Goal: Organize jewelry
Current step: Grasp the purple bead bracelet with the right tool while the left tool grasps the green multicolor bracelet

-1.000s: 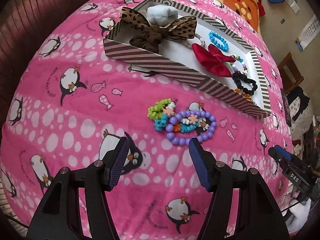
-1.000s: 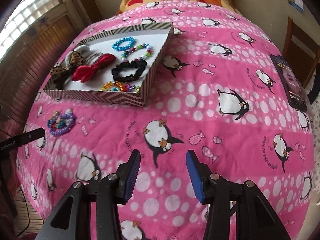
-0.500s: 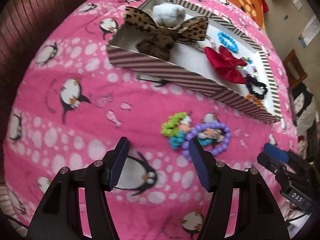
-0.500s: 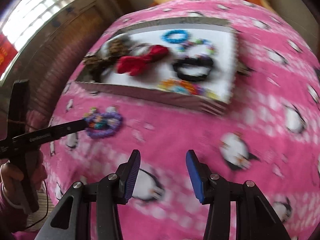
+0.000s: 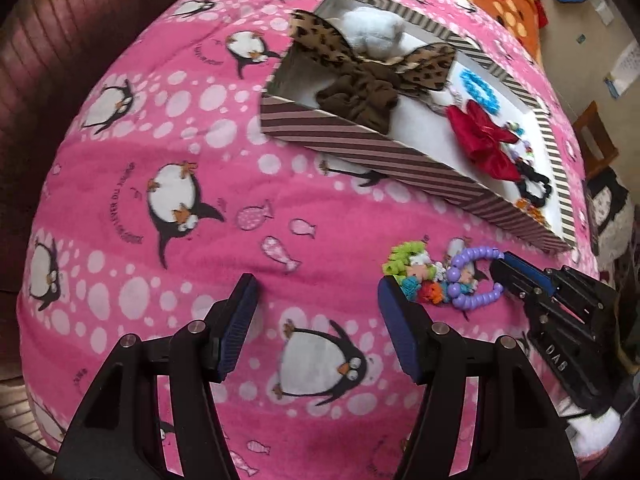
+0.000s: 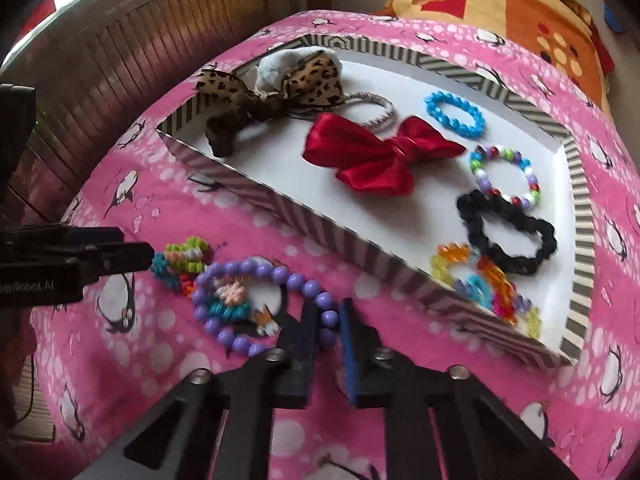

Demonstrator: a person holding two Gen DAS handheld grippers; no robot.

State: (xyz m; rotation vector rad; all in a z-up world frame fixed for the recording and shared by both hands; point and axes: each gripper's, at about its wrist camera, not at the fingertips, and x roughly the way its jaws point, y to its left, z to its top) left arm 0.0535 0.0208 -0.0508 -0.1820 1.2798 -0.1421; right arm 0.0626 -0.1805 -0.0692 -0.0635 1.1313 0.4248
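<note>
A purple bead bracelet [image 6: 256,270] lies on the pink penguin blanket beside a green, teal and orange bracelet [image 6: 182,260], just in front of a striped box [image 6: 360,268]. My right gripper [image 6: 326,322] is shut on the purple bracelet's near side; it also shows in the left wrist view [image 5: 510,276] at the bracelet [image 5: 474,276]. My left gripper [image 5: 316,312] is open and empty, its right finger next to the colourful bracelet [image 5: 412,270]. It shows at the left of the right wrist view [image 6: 136,256].
The box [image 5: 360,144] holds a red bow [image 6: 376,152], a leopard bow [image 6: 280,84], a black scrunchie [image 6: 508,232], a blue bracelet [image 6: 454,114] and more bead bracelets. A wooden wall [image 6: 132,48] runs along the blanket's left side. A patterned pillow [image 6: 500,4] lies behind.
My right gripper has swung left to the purple bracelet and closed on it. My left gripper has shifted left of the bracelets and stays open.
</note>
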